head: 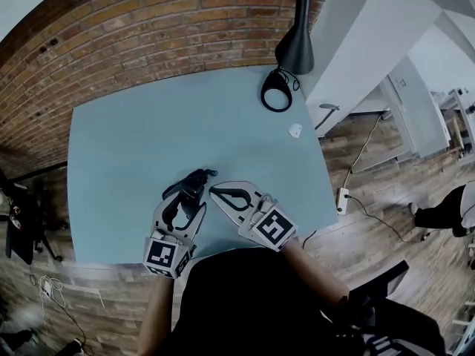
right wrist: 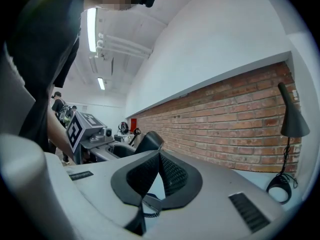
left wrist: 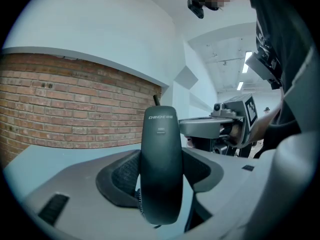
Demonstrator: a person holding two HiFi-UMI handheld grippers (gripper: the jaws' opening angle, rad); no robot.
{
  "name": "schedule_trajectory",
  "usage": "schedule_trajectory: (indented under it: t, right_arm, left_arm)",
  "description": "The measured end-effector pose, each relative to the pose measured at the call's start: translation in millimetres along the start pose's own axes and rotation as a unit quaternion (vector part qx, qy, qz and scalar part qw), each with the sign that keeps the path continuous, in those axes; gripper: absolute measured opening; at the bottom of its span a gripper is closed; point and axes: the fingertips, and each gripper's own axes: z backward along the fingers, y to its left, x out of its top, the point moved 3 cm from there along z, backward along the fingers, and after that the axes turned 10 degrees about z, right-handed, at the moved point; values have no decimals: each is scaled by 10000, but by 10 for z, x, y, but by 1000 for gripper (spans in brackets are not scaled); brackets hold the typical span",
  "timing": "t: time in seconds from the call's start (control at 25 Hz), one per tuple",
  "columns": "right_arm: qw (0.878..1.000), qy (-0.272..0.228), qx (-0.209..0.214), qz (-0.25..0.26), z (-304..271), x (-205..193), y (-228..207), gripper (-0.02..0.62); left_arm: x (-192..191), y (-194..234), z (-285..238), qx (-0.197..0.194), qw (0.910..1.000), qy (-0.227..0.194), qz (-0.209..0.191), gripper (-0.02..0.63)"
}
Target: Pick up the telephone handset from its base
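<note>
The black telephone handset (left wrist: 160,149) stands upright between the jaws of my left gripper (left wrist: 161,176), which is shut on it. In the head view that left gripper (head: 190,193) is near the front edge of the light blue table (head: 148,132), with the handset (head: 195,181) sticking out past its tips. My right gripper (head: 217,192) lies just to the right with its tips pointing at the handset; its pads meet, so the right gripper (right wrist: 159,154) is shut. A coiled cord (right wrist: 145,212) shows just under its jaws. No telephone base can be made out.
A black desk lamp (head: 295,39) with a round foot (head: 276,95) stands at the table's far right corner. A small white object (head: 295,130) lies near the right edge. A brick wall (head: 148,28) runs behind the table. A power strip (head: 342,198) lies on the wooden floor.
</note>
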Motion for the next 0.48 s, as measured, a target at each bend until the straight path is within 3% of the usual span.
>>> schedule_trajectory:
  t: [0.48]
  right_arm:
    - [9998, 131, 12, -126, -38, -61, -67, 0]
  left_arm:
    - [-142, 140, -11, 110, 9997, 140, 185, 279]
